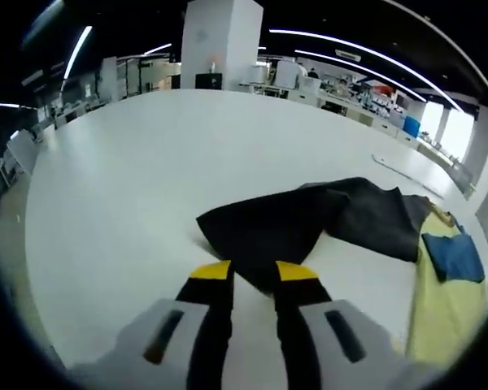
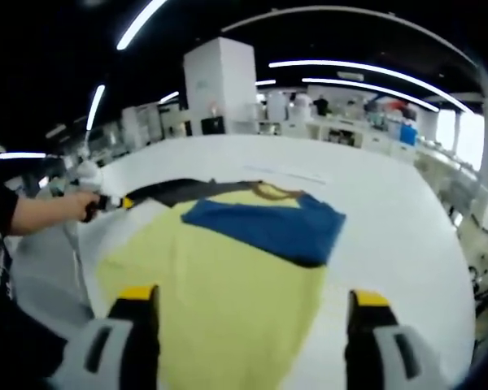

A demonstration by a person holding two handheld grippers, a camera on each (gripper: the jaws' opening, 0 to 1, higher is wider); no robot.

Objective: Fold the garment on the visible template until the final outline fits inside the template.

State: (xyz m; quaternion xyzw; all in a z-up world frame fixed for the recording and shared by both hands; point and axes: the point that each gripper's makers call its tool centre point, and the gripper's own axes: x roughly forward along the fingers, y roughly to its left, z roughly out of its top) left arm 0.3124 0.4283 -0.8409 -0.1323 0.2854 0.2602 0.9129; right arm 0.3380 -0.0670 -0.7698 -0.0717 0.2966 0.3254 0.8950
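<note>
White table (image 1: 130, 187), seemingly unlabelled garment (image 2: 228, 276)

In the left gripper view I see my left gripper (image 1: 253, 275) with its yellow-tipped jaws close together, pinching a corner of the dark cloth (image 1: 309, 221). That cloth lies rumpled across the white table (image 1: 146, 162), running away to the right. At the right edge it meets a yellow garment (image 1: 447, 317) with a blue patch (image 1: 454, 257) on it.
</note>
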